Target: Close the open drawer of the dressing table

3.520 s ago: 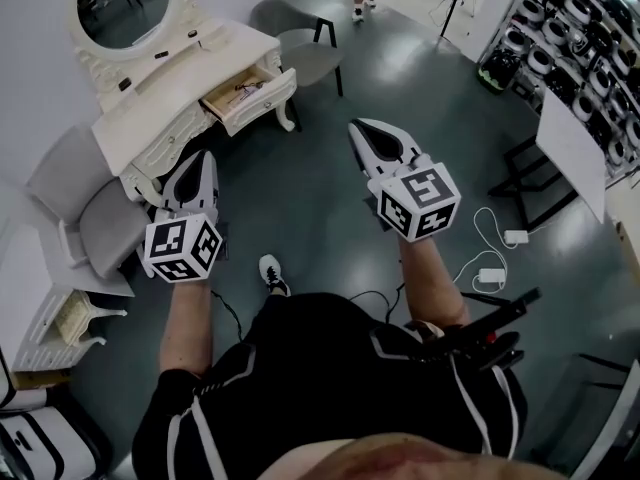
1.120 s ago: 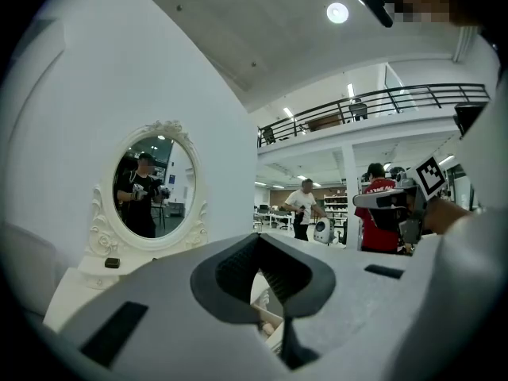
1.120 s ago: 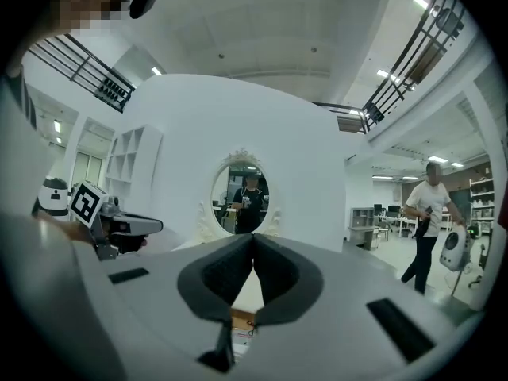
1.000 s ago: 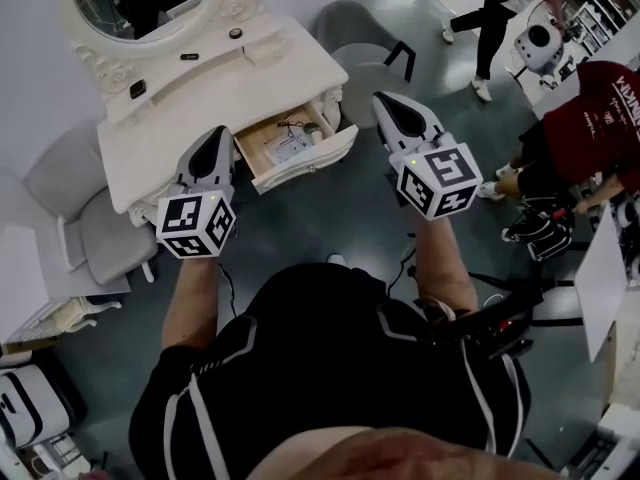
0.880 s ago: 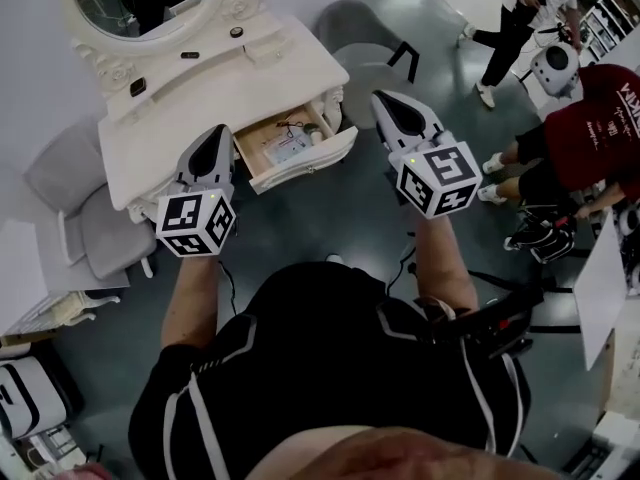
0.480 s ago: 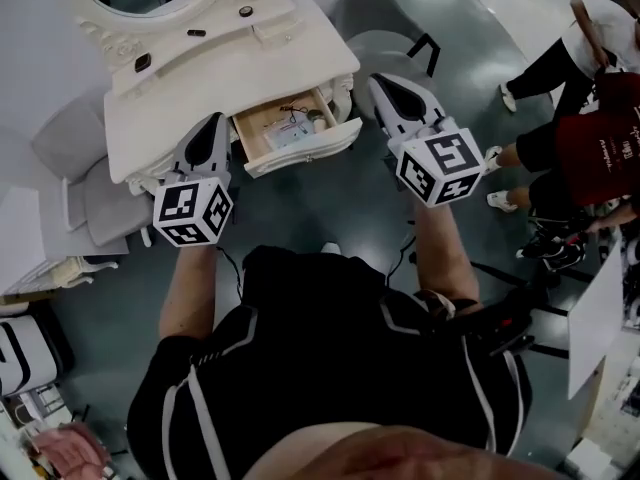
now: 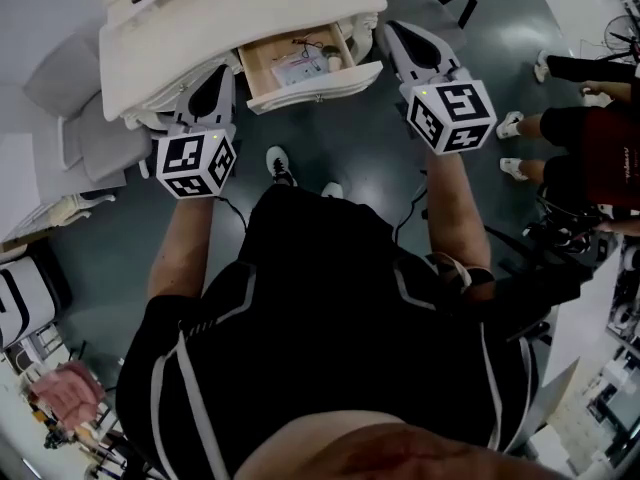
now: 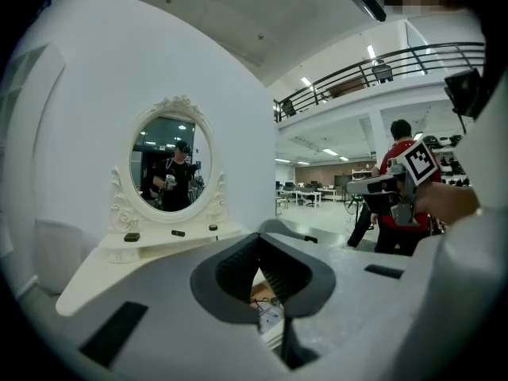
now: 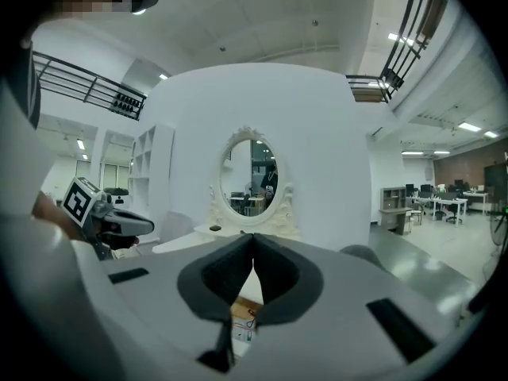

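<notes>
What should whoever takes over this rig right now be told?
Left gripper: jaws shut, empty, just left of the drawer.
Right gripper: jaws shut, empty, by the drawer's right end.
Drawer: pulled out of the dressing table, small items inside.
Done: both grippers are at the drawer; no contact visible.
Left: push the drawer front in until it sits flush.

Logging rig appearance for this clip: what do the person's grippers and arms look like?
The left gripper and right gripper are white tapered shells with dark insets, each carrying a white cube with black square markers. Their pads are dark grey and ribbed. The person wears a black short-sleeved shirt with white stripes.
</notes>
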The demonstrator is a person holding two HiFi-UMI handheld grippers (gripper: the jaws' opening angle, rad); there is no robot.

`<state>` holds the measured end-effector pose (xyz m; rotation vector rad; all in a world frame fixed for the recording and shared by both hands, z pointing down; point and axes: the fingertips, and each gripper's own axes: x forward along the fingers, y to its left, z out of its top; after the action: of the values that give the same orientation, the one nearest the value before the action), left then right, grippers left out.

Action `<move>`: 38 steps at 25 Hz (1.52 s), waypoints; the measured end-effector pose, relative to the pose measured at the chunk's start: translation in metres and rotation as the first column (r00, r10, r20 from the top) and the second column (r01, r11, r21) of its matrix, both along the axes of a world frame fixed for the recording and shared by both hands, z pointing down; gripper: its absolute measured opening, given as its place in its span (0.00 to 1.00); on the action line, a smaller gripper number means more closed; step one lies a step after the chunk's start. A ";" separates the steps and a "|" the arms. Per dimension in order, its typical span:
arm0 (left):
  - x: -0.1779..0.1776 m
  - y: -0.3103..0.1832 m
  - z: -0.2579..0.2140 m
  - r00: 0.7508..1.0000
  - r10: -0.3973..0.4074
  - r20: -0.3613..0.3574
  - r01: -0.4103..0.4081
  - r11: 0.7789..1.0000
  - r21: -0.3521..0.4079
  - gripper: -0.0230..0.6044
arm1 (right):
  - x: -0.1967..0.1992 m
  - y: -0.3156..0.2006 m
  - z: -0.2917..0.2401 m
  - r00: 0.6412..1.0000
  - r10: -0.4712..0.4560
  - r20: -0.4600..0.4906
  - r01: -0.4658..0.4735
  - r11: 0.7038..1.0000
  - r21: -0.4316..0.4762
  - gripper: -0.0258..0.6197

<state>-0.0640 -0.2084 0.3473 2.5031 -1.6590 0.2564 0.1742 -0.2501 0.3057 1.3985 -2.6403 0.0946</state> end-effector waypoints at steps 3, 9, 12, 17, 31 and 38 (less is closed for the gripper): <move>-0.007 -0.008 0.021 1.000 -0.003 -0.005 0.003 1.000 -0.017 0.04 | -0.003 -0.010 0.033 1.000 0.006 -0.010 -0.007 0.999 -0.048 0.05; -0.016 -0.021 0.071 1.000 -0.008 -0.019 0.006 0.996 -0.094 0.04 | -0.009 -0.023 0.100 0.999 0.006 -0.040 -0.011 0.991 -0.136 0.05; -0.024 -0.022 0.101 1.000 -0.024 -0.020 0.021 0.990 -0.140 0.04 | -0.017 -0.024 0.134 0.999 -0.005 -0.051 -0.004 0.984 -0.181 0.08; -0.025 -0.016 0.147 0.998 0.030 -0.060 -0.041 0.977 -0.208 0.04 | -0.029 -0.021 0.194 0.997 -0.016 -0.078 -0.004 0.966 -0.260 0.17; -0.052 0.001 0.258 0.999 -0.049 -0.012 0.041 0.917 -0.397 0.04 | -0.072 0.012 0.346 0.986 -0.093 -0.136 0.015 0.872 -0.489 0.23; -0.067 0.008 0.290 0.999 -0.046 -0.021 0.031 0.888 -0.460 0.04 | -0.081 0.015 0.393 0.984 -0.067 -0.164 -0.036 0.829 -0.557 0.25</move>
<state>-0.1308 -0.2006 0.6371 2.1057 -1.4267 0.5342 0.0929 -0.2347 0.6992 1.1159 -2.2084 0.6551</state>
